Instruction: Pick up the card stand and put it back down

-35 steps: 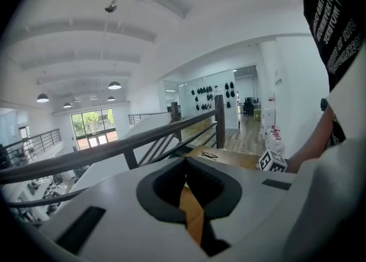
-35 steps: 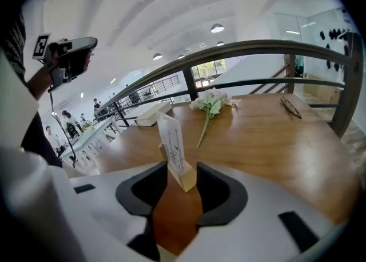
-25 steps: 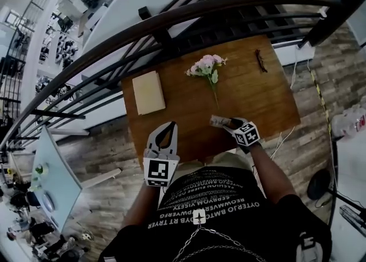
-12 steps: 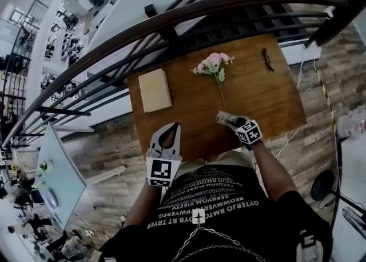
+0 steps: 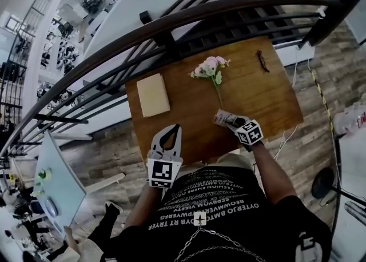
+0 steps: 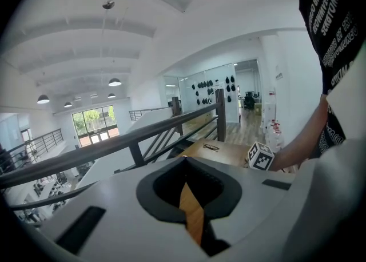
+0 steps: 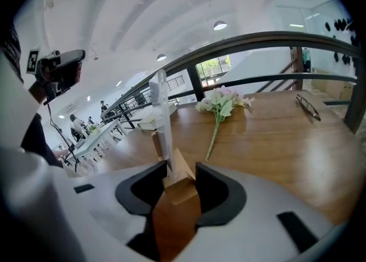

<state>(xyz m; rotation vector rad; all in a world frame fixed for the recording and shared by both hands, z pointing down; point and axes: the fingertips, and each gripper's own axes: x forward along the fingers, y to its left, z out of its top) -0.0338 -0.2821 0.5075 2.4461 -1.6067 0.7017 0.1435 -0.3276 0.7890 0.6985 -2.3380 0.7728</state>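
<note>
The card stand (image 5: 221, 118), a small wooden base (image 7: 178, 179) with an upright clear panel (image 7: 162, 115), is near the table's front edge at the right. My right gripper (image 5: 227, 120) is shut on its wooden base. In the right gripper view the base fills the gap between the jaws (image 7: 178, 170), which have just been closing on it. My left gripper (image 5: 171, 128) hovers over the table's front edge at the left. Its jaws (image 6: 184, 166) meet with nothing in them.
On the wooden table (image 5: 257, 103) lie a bunch of pink flowers (image 5: 209, 67), a beige book (image 5: 152, 95) at the left and dark glasses (image 5: 262, 60) at the far right. A dark railing (image 5: 171, 22) runs behind the table.
The right gripper's jaws have narrowed onto the card stand's base, and the stand has shifted slightly with the gripper. The left gripper has stayed where it was.
</note>
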